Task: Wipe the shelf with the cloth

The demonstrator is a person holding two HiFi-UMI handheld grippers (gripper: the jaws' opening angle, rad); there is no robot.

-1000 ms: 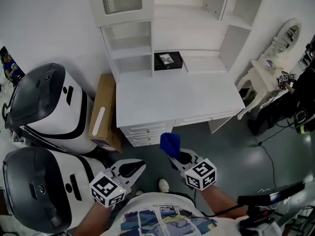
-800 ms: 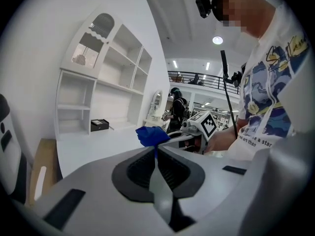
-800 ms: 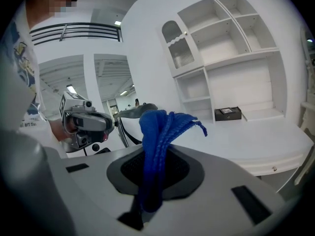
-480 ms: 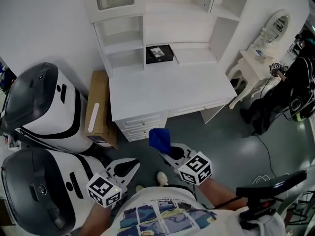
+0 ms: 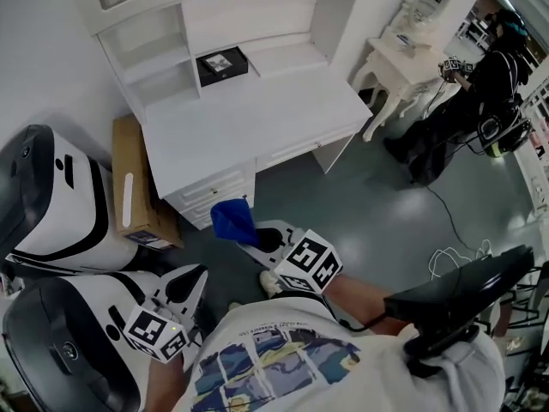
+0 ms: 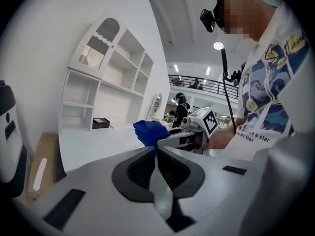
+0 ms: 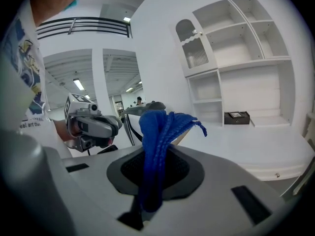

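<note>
Right hand-held gripper [image 7: 155,156] clamped on blue cloth [image 7: 161,124], left hand-held gripper [image 6: 156,150] closed, empty

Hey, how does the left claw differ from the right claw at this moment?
The right claw is clamped on the blue cloth, which sticks out past its tips; the left claw is shut with nothing between its jaws. In the head view, the right claw reaches further forward toward the white desk, while the left claw sits further back. Both are held in the air, short of the desk.
</note>
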